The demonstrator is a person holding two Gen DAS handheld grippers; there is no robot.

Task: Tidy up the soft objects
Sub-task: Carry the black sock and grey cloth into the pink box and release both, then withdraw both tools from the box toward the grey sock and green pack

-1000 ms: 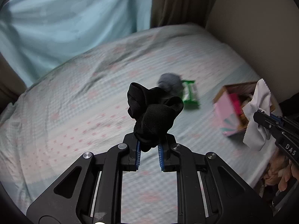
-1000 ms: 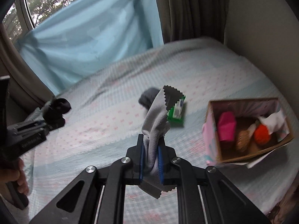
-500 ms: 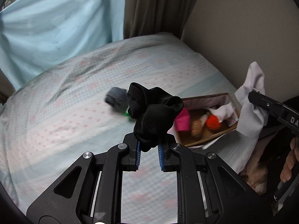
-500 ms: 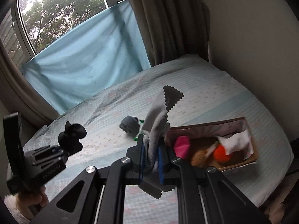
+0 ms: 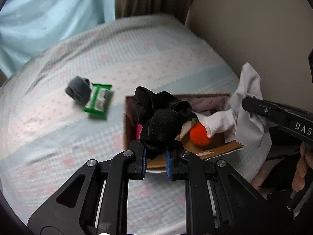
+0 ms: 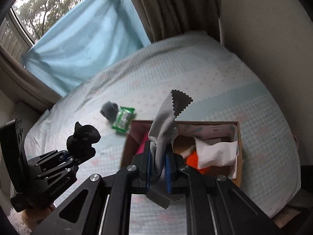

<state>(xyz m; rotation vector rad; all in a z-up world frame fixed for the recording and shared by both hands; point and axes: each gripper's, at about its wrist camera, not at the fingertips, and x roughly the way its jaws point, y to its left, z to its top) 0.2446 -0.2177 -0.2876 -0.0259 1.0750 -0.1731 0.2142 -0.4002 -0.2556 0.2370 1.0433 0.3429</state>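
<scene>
On the bed (image 5: 176, 62), two tools hang over an open cardboard box (image 6: 239, 137), each clamped on a piece of cloth.

The left tool (image 5: 156, 161) grips a bunched black sock (image 5: 160, 121); the right tool (image 6: 158, 173) pinches a grey microfibre cloth (image 6: 166, 121) with zigzag-cut edges. Inside the box lie an orange pom-pom (image 5: 200, 135), a white waffle-weave cloth (image 5: 217, 122) and something pink (image 6: 141, 146). To the left of the box, on the bedspread, a rolled grey sock (image 5: 78, 92) touches a green wipes packet (image 5: 97, 101); its label is too blurred to read. The right tool's side reads "DAS", cut off at the frame edge.
</scene>
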